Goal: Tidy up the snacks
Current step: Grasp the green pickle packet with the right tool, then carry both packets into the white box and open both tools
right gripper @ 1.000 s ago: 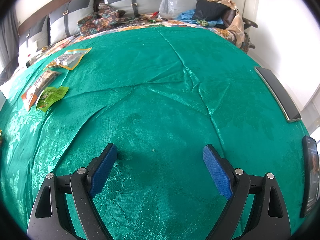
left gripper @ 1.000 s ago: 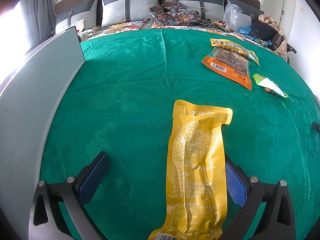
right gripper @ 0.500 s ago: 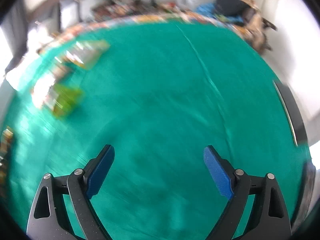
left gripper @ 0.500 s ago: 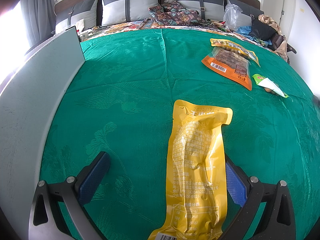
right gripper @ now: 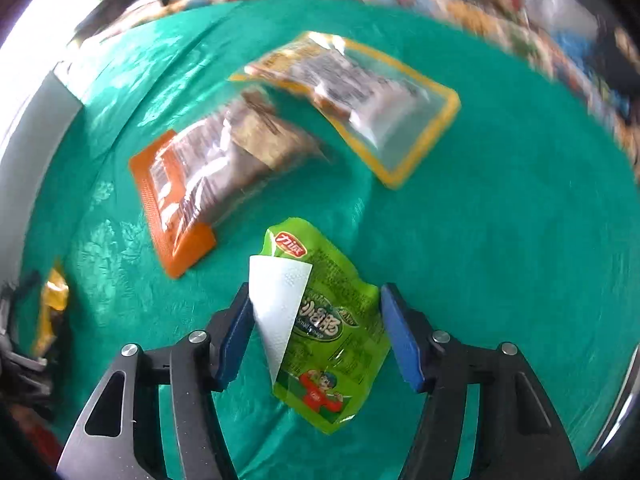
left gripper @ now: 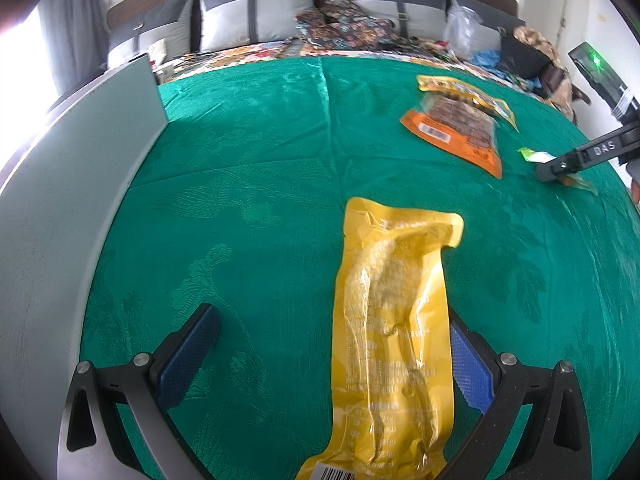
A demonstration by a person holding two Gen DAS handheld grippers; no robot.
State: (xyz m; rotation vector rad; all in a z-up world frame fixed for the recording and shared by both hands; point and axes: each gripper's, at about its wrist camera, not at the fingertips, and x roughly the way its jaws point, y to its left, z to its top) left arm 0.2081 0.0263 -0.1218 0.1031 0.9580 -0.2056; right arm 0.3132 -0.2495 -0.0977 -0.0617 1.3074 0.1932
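A long yellow snack pack lies on the green cloth between the fingers of my open left gripper, close to the right finger. My open right gripper straddles a green snack pack with a white paper piece on it; the pack lies flat and the pads stand apart from it. An orange pack and a yellow-edged clear pack lie beyond it. In the left wrist view the right gripper is over the green pack, past the orange pack.
A pale grey panel borders the cloth on the left. Pillows and patterned clothes lie at the far end. The yellow pack's end shows at the right wrist view's left edge.
My right gripper has swung left across the cloth and come down around the green pack. The left gripper and the yellow pack have stayed in place.
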